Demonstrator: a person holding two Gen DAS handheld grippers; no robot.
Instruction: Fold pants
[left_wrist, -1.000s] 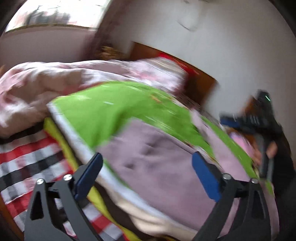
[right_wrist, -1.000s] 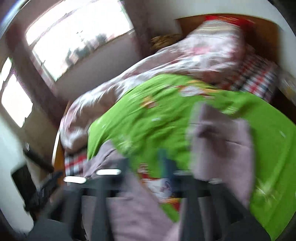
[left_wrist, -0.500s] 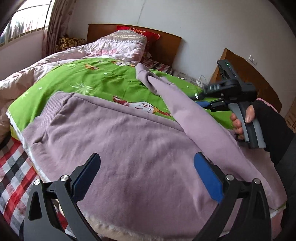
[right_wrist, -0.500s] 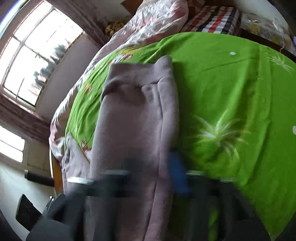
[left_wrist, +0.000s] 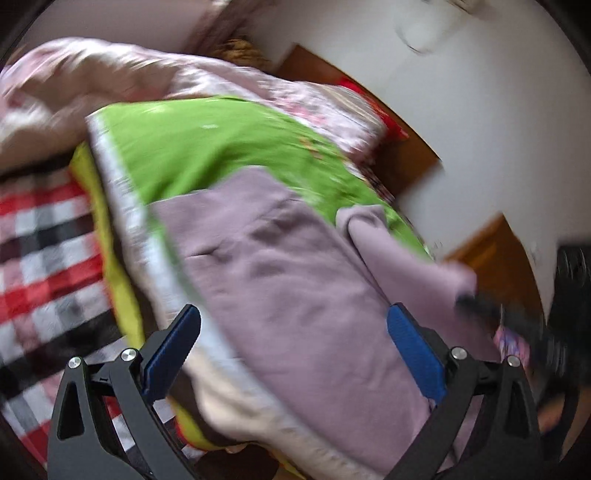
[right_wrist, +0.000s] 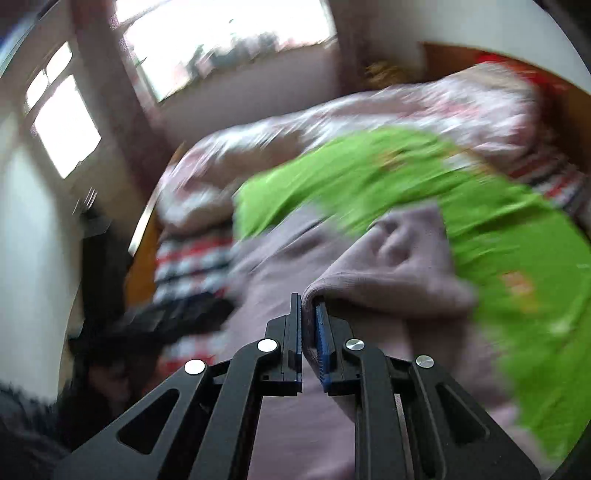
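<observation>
Carrying a pinched fold of the mauve sweatpants (right_wrist: 388, 273) in the clamped right gripper (right_wrist: 308, 325) across the green blanket (right_wrist: 517, 251), left gripper (left_wrist: 293, 343) gaping empty above the flat part, probably next needing to lay that fold square over the rest.

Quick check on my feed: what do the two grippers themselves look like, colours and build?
Both match. The left gripper has black angular linkage arms with triangular cut-outs, silver round pivot pins, and flat blue pads on its fingers. The right gripper has the same black frame and silver pins, with ridged blue pads. No cables or markings are visible.
</observation>
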